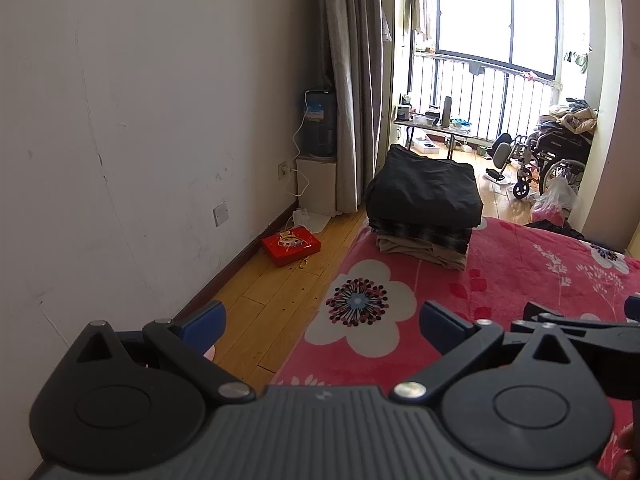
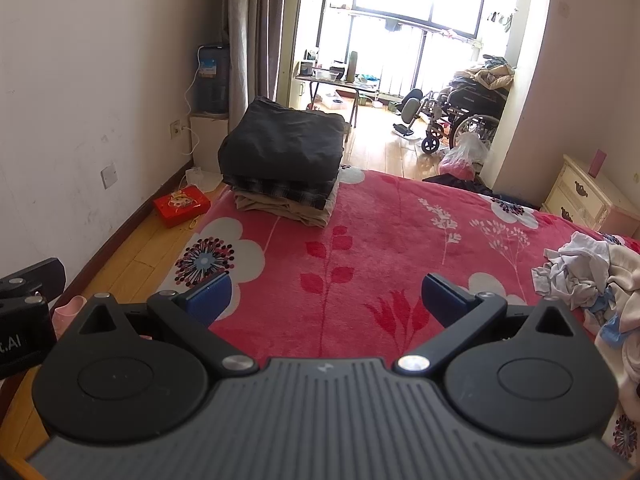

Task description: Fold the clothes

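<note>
A stack of folded clothes (image 1: pixel 424 208) (image 2: pixel 282 160), dark on top, plaid and beige below, rests at the far left corner of the red floral blanket (image 1: pixel 520 280) (image 2: pixel 380 232). A pile of crumpled white and pale clothes (image 2: pixel 592 276) lies at the right edge of the bed. My left gripper (image 1: pixel 322 326) is open over the bed's left edge, with nothing between its blue pads. My right gripper (image 2: pixel 326 296) is open above the middle of the blanket, also empty. Both are well short of the stack.
A red box (image 1: pixel 291 245) (image 2: pixel 182 205) lies on the wooden floor by the white wall. A water dispenser (image 1: pixel 320 124) stands beside the grey curtain. A wheelchair (image 2: pixel 464 116) and a low table are beyond the bed. A cream nightstand (image 2: pixel 588 196) stands at the right.
</note>
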A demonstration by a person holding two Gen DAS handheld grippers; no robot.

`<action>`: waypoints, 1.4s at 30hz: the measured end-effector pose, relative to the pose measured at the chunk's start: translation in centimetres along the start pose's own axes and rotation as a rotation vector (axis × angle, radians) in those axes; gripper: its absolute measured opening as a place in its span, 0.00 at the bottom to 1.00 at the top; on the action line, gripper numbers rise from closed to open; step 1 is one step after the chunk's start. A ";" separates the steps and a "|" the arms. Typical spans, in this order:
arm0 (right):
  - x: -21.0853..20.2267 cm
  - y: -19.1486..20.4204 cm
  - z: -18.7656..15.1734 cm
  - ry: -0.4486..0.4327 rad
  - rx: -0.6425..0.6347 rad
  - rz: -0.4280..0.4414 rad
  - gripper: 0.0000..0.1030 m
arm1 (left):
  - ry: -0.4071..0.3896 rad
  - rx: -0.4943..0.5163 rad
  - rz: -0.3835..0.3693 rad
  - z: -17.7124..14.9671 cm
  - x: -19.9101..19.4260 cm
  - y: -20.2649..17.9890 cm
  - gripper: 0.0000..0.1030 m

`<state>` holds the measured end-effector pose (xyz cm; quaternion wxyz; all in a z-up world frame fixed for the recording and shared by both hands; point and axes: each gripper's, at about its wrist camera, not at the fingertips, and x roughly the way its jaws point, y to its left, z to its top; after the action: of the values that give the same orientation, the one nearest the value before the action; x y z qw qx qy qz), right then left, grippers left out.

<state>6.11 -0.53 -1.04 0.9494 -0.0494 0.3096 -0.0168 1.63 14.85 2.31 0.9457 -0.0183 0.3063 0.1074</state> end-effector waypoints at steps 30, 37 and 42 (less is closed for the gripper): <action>-0.2 0.7 -0.1 0.009 -0.001 0.002 0.99 | 0.015 -0.010 -0.004 -0.2 0.3 1.0 1.00; -0.1 0.7 -0.1 0.013 0.001 0.004 0.99 | 0.017 -0.012 -0.003 -0.4 0.3 1.0 1.00; -0.1 0.7 -0.1 0.015 0.003 0.006 0.99 | 0.019 -0.011 -0.002 -0.5 0.3 1.0 1.00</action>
<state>5.96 0.17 -1.17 0.9473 -0.0468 0.3166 -0.0147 1.38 15.80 1.80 0.9428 -0.0251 0.3145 0.1078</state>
